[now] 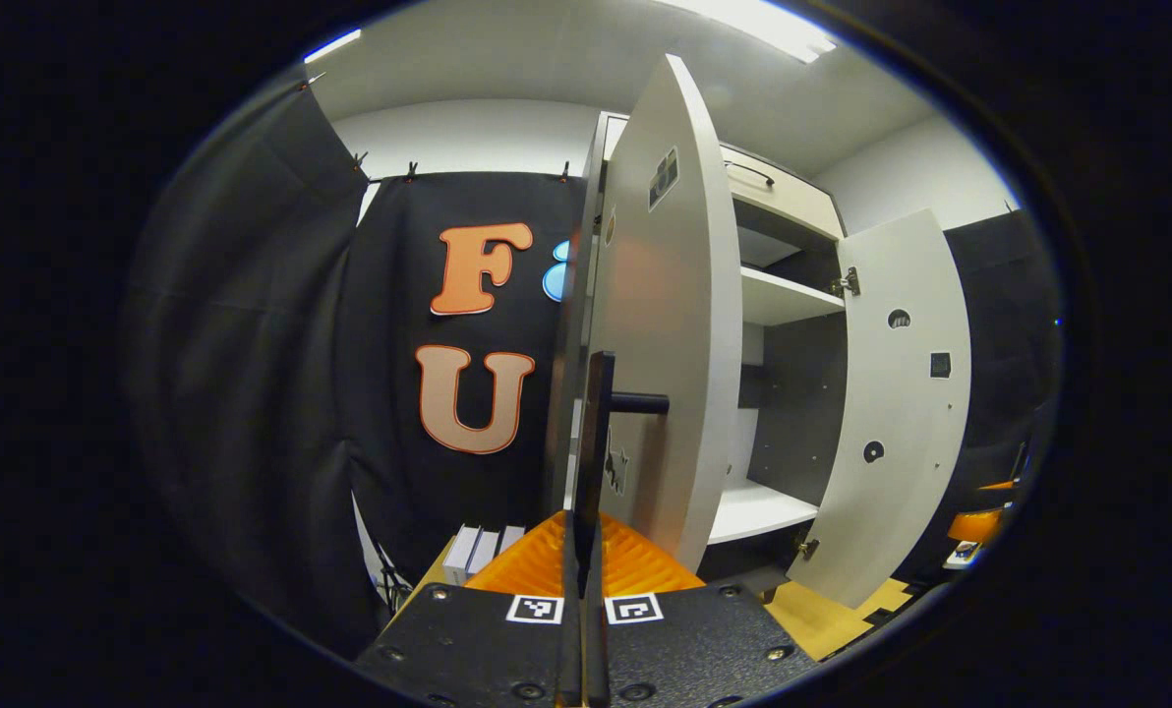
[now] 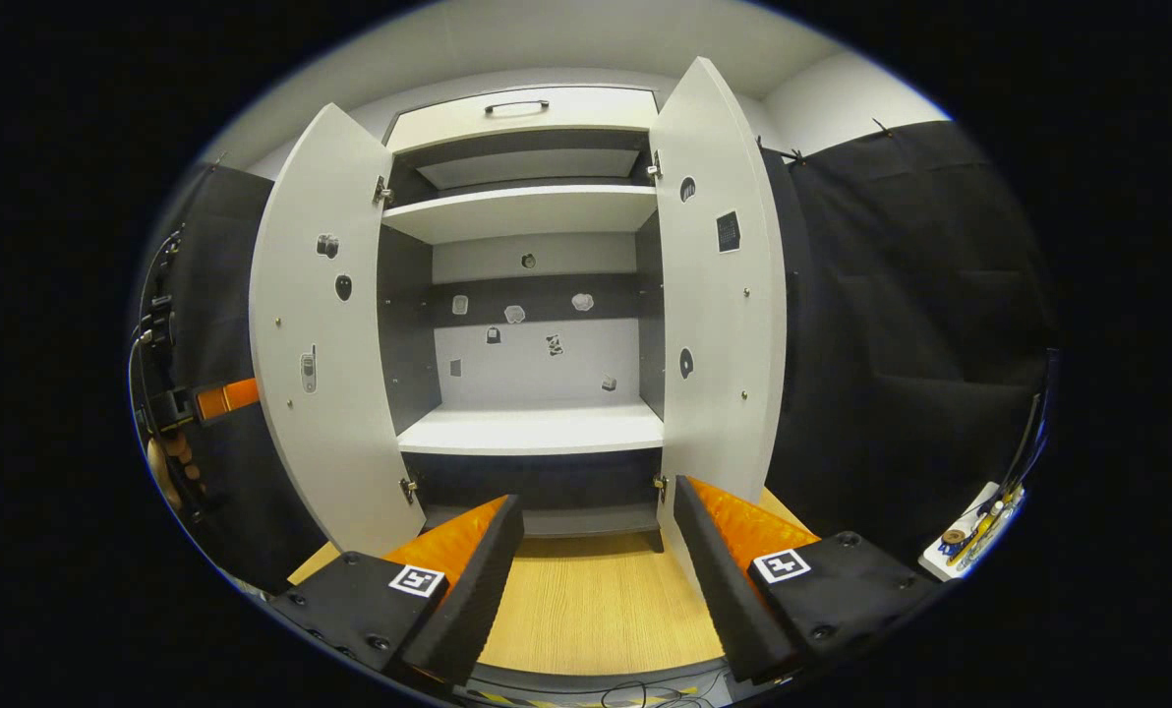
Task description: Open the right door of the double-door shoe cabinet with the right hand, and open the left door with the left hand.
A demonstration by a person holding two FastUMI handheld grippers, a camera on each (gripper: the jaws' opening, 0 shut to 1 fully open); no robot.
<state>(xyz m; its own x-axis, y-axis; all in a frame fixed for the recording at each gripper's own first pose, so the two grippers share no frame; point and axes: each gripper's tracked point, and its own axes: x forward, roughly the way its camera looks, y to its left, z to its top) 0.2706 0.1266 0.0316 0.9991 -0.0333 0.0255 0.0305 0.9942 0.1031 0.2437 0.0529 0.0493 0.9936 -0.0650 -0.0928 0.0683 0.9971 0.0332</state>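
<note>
- Left gripper view, nine o'clock: the booth's black cloth wall hangs beside the shoe cabinet.
- Six o'clock: the left gripper has its two fingers drawn together, with the black bar handle of the left door rising from between the tips; the fingers appear closed on this handle.
- Centre: the left door stands swung out, seen nearly edge-on, and a short black post joins the handle to the panel.
- Three o'clock: the right door hangs open, its inner face with small stickers turned to the camera; white shelves show between the two doors.
- Right gripper view, nine o'clock: the other gripper, orange and black, sits just behind the outer edge of the left door.
- Centre: the shoe cabinet is open, its two white shelves and stickered back panel exposed, a drawer with a bar pull at twelve o'clock.
- Six o'clock: the right gripper is spread wide and holds nothing, above the wooden floor.
- Three o'clock: the right door stands fully open against the black cloth.
</note>
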